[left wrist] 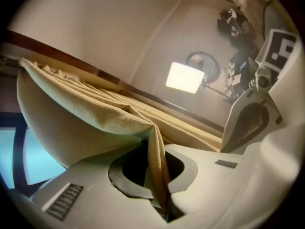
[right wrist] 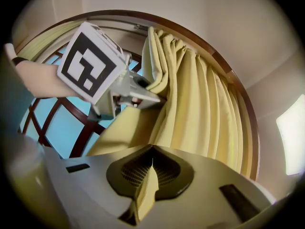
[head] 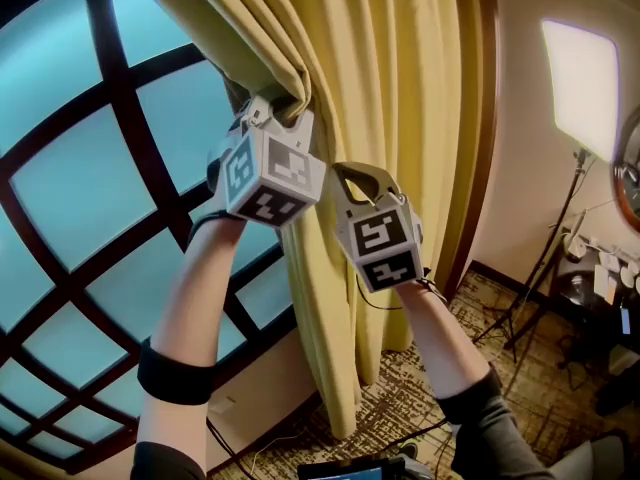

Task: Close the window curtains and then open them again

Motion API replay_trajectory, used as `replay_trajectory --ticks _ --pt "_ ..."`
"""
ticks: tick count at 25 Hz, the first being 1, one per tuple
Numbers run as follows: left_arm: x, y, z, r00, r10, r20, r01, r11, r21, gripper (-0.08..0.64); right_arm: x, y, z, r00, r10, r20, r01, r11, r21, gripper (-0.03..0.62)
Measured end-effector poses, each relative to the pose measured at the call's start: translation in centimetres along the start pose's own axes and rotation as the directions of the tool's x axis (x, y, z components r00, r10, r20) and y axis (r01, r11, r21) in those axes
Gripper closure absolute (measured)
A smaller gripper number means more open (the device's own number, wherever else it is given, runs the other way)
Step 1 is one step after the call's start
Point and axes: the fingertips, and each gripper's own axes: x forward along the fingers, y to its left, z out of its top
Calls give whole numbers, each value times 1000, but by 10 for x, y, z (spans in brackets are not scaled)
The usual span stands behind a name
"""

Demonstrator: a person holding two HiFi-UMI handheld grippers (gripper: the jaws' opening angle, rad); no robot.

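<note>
A yellow curtain (head: pixel 400 98) hangs bunched at the right side of a large window (head: pixel 90 198) with dark wooden bars and blue panes. My left gripper (head: pixel 283 111) is raised at the curtain's leading edge, shut on a fold of the cloth. In the left gripper view that fold (left wrist: pixel 156 166) runs down between the closed jaws of the left gripper (left wrist: pixel 153 147). Lower and to the right, my right gripper (head: pixel 355 183) is also shut on the curtain. The right gripper view has a thin pleat (right wrist: pixel 145 194) pinched in the right gripper (right wrist: pixel 151 151), with the left gripper's marker cube (right wrist: pixel 93 63) just ahead.
A bright light panel (head: pixel 582 83) on a tripod stand (head: pixel 540 278) is at the right. Beside it a table (head: pixel 600 268) carries small items. Cables lie on the patterned carpet (head: pixel 400 408). A dark wooden frame (head: pixel 487 118) borders the curtain on the right.
</note>
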Motion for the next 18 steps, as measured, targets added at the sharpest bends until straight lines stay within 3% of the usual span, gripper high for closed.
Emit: replay_trajectory --ticks 4,13,18 --pt "24 -23 -14 1000 -4 12 5 996 -87 528 5 -10 -22 1000 -3 -23 3 1000 -1 575" --pt "114 -29 61 1000 24 13 -23 999 -34 529 4 -122 -50 999 -1 -33 2 999 37 575" --pt "138 -34 92 999 34 8 -33 999 -38 531 -3 -160 -64 999 11 -32 -11 1000 -19 576"
